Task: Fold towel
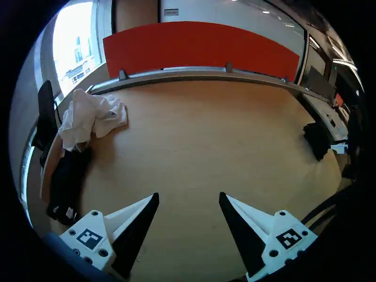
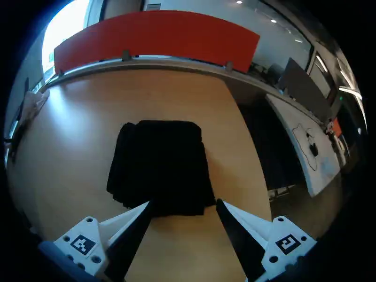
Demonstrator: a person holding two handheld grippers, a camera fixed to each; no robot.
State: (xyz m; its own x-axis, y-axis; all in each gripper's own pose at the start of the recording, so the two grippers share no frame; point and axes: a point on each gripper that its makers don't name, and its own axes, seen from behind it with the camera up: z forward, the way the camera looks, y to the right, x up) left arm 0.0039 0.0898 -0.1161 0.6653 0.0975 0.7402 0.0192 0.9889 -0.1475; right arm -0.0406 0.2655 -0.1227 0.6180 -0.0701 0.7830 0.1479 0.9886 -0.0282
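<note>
Left gripper (image 1: 188, 194): fingers spread wide, nothing between them, over bare light-wood tabletop (image 1: 202, 136); crumpled white cloth (image 1: 91, 115) at 10 o'clock near the table's far edge, long red partition panel (image 1: 197, 47) at 12. Right gripper (image 2: 184, 201): fingers likewise apart, gripping nothing. Folded black towel (image 2: 160, 164) lies flat on the table dead centre in the right gripper view, its near edge at 6 o'clock between the fingertips.

A pale wooden table (image 1: 211, 141) runs to a red divider panel (image 1: 197, 47) along its far edge. Bright daylight pours through a window (image 1: 73, 51) at the left, beside a black chair (image 1: 44, 113) — ceiling lights (image 2: 273, 20) glow above.
</note>
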